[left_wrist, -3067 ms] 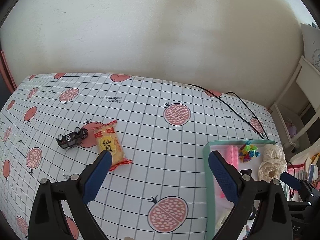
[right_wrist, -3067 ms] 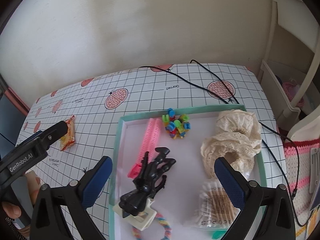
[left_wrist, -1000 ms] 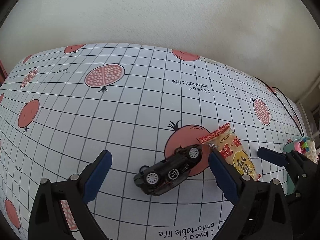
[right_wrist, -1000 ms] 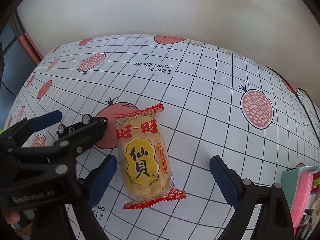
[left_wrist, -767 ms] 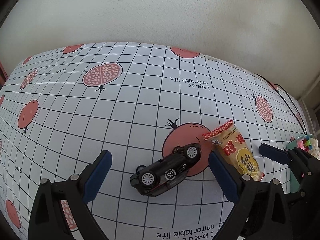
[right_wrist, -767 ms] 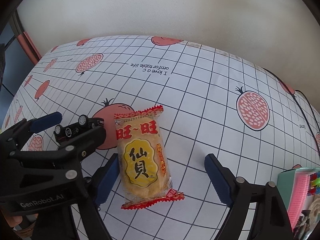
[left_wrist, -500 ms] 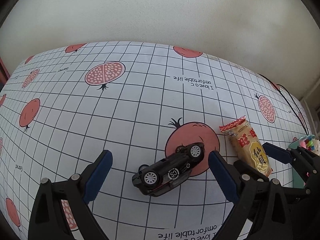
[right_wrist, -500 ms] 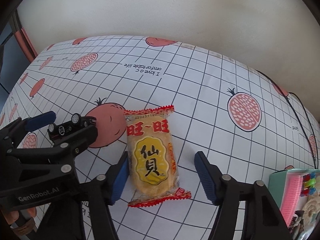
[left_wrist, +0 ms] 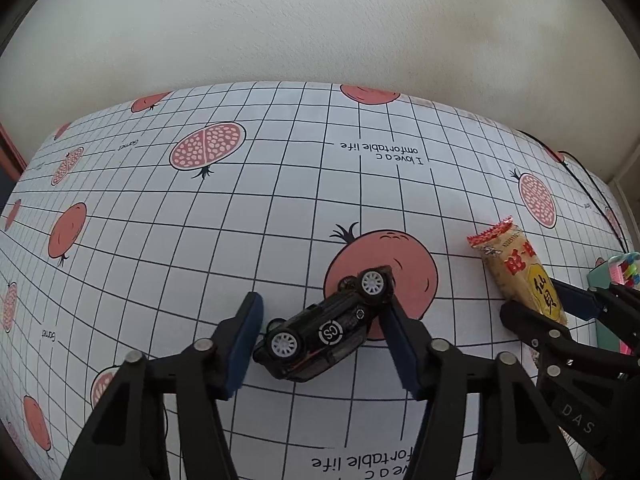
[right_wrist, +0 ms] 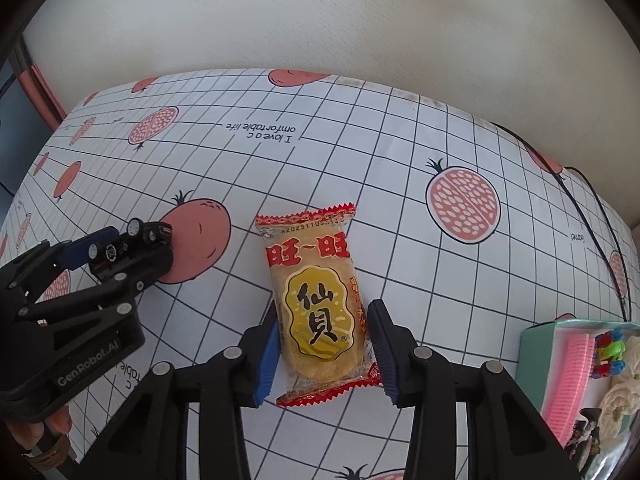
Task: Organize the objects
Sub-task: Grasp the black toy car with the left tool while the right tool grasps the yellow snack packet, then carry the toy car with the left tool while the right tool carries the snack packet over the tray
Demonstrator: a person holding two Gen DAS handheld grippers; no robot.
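Note:
A black toy car [left_wrist: 324,332] lies on its side on the pomegranate-print tablecloth. My left gripper [left_wrist: 320,328] has its blue pads on both sides of the car, closed against it or very nearly. A yellow rice cracker packet [right_wrist: 318,308] with red ends lies flat to the right; it also shows in the left wrist view [left_wrist: 520,272]. My right gripper [right_wrist: 322,340] has its pads against the packet's two long edges. The left gripper shows in the right wrist view [right_wrist: 116,248] around the car [right_wrist: 128,240].
A teal tray [right_wrist: 536,344] at the right edge holds a pink comb [right_wrist: 570,376], coloured clips [right_wrist: 610,352] and cream scrunchies. A black cable [right_wrist: 592,200] runs along the table's far right. A pale wall stands behind the table.
Both grippers moved from the tray to the car and packet. In the last half second both pairs of jaws narrowed onto the car and the packet.

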